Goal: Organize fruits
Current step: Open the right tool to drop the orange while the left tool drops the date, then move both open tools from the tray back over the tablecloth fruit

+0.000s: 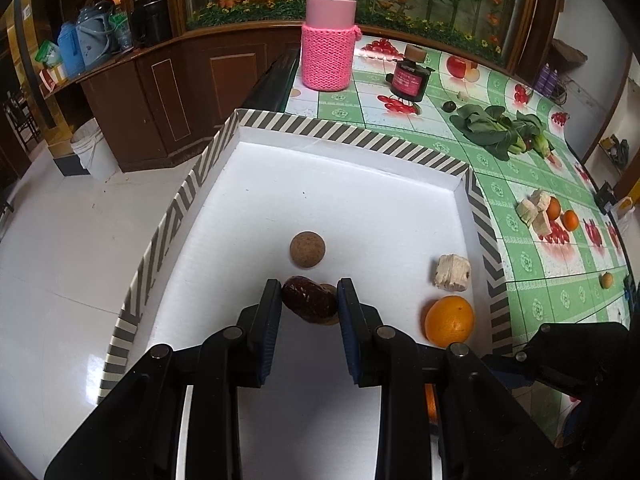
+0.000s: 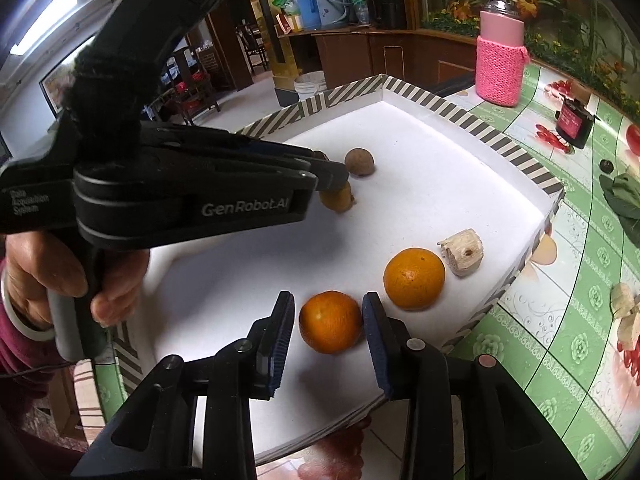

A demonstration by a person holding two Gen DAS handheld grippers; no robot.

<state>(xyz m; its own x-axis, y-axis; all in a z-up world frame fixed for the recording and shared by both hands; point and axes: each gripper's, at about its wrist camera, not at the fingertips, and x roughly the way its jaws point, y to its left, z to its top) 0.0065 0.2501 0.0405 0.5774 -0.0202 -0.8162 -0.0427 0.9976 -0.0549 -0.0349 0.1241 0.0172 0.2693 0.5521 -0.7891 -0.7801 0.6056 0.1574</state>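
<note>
A white tray with a striped rim (image 1: 360, 136) (image 2: 440, 104) lies on the table. My left gripper (image 1: 309, 286) is shut on a dark red date (image 1: 308, 300) low over the tray floor, with a yellow-brown fruit (image 2: 338, 200) just under and behind it. In the right wrist view the left gripper's fingers (image 2: 332, 176) hide the date. My right gripper (image 2: 328, 300) stands open around an orange (image 2: 330, 322) that rests on the tray, with a gap at the left pad. A second orange (image 2: 414, 278) (image 1: 449, 321), a pale chunk (image 2: 463, 253) (image 1: 451, 273) and a brown ball (image 1: 307, 249) (image 2: 359, 162) lie in the tray too.
On the green fruit-print tablecloth (image 1: 532, 264) stand a pink knit-sleeved flask (image 1: 328, 36) and a dark jar (image 1: 408, 80). Leafy greens (image 1: 496, 128), two small oranges with pale chunks (image 1: 548, 212) and a small tan fruit (image 1: 607, 280) lie to the right. The floor drops off on the left.
</note>
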